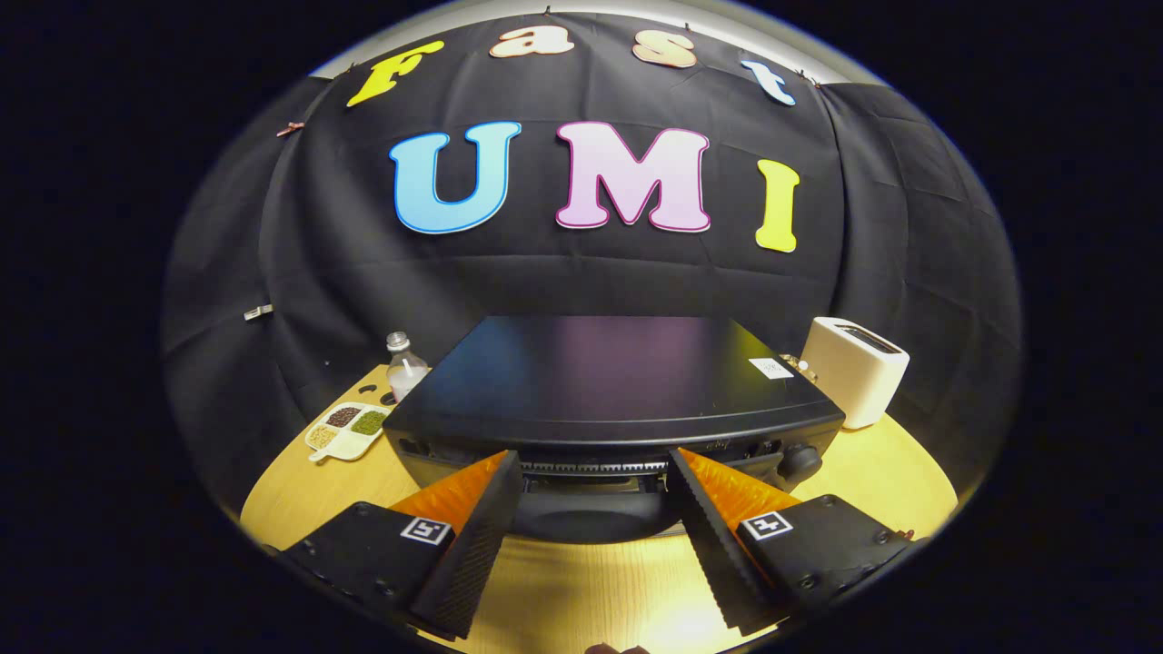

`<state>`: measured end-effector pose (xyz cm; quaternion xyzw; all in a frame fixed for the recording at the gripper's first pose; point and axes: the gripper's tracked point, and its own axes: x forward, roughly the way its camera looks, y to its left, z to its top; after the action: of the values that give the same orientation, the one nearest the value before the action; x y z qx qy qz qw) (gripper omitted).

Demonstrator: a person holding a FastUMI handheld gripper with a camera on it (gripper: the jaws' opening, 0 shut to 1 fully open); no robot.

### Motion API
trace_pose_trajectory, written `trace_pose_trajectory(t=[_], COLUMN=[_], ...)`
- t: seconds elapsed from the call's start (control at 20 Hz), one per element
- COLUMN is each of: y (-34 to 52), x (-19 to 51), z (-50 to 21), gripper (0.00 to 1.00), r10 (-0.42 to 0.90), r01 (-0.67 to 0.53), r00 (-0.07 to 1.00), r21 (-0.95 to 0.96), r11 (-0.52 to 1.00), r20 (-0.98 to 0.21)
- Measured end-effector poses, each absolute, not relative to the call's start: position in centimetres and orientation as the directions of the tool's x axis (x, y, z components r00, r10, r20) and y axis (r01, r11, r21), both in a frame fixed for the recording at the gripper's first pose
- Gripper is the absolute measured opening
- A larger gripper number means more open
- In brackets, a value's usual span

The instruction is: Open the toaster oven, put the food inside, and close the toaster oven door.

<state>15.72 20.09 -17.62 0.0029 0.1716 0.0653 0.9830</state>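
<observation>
The black toaster oven (600,372) stands on the wooden table (591,590), seen from above and in front, just ahead of my fingers. My gripper (595,457) is open, and both fingertips reach the oven's front upper edge. A ribbed strip (591,468) and a dark rounded part (591,518) of the front lie in the gap. Nothing is held. From this angle I cannot tell if the door is open or closed. A knob (800,459) sits on the oven's front right, beside the right finger (718,527).
A white divided dish (345,429) with small heaps of grains and beans lies left of the oven, and a clear bottle (404,368) stands behind it. A white pop-up toaster (854,368) stands at the oven's right rear. Bare table shows under the fingers.
</observation>
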Motion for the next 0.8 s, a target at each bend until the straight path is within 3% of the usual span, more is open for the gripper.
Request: trace_pose_trajectory(t=[0.4, 0.8], y=[19.4, 18.4], x=[10.0, 5.7], z=[-20.6, -25.3], gripper=[0.99, 0.97], r10=[0.118, 0.176], r01=[-0.125, -0.209], r00=[0.919, 0.867], r21=[0.005, -0.021], r11=[0.992, 0.978], r20=[-0.375, -0.466])
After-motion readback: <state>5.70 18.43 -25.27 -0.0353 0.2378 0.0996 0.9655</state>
